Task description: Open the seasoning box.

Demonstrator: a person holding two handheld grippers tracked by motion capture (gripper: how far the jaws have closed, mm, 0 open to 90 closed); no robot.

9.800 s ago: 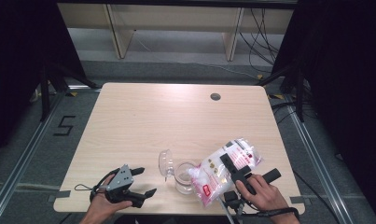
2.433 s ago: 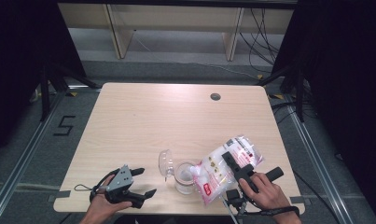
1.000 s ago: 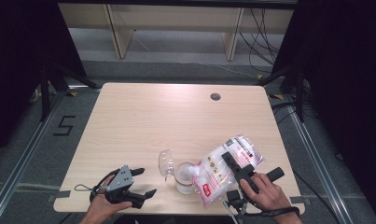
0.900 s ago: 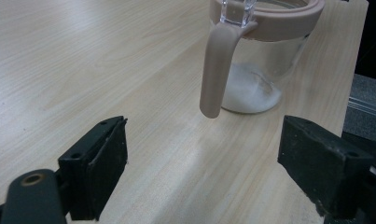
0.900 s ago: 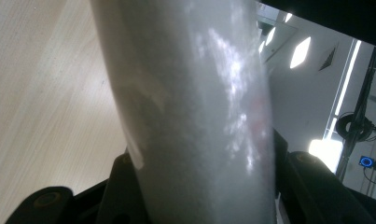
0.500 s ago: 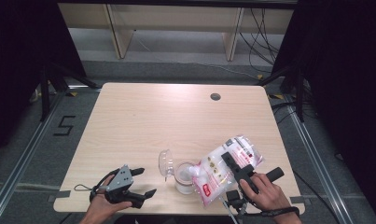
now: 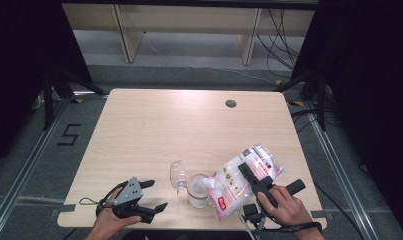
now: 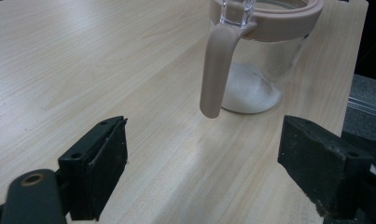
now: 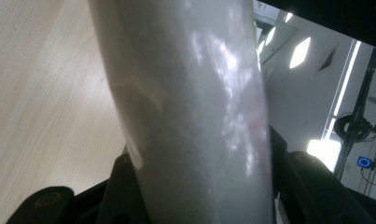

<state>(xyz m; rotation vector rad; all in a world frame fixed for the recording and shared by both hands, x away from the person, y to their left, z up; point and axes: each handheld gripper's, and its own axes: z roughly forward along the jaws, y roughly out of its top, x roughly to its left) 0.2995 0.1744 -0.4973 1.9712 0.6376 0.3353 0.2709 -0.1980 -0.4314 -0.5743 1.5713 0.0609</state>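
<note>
1. High view count: one wooden table (image 7: pixel 154 130), two grippers, one clear jar (image 7: pixel 198 189) and one plastic bag (image 7: pixel 241 180) of white stuff with red print. One small round hole (image 7: pixel 231 103) sits in the tabletop near the far edge, well apart from both grippers.

2. Left gripper (image 7: pixel 151 196) sits at the near left part of the table in the person's left hand (image 7: pixel 109 222). Its jaws are spread wide and have hold of nothing — bare wood between them.

3. From the left gripper's own camera, the jar (image 8: pixel 260 56) stands straight ahead of the left gripper (image 8: pixel 209 175), beyond the jaw tips and apart from them. It has a pinkish rim and one pinkish handle (image 8: pixel 217 70) hanging down on the side facing the gripper. One small heap of white powder (image 8: pixel 248 91) lies on the jar's bottom.

4. Right gripper (image 7: pixel 246 172) is held by the right hand (image 7: pixel 284 207) at the near right. Its jaws are closed onto the bag, which is tilted with its low end over the jar's mouth, just left of that gripper.

5. Right gripper view: the bag (image 9: pixel 195 112) stands right between the two black jaws — pale, glossy, very close to the lens, so the print can't be read there.

6. One clear lid-like piece (image 7: pixel 177 175) stands just beside the jar on its left, between the two grippers.
</note>
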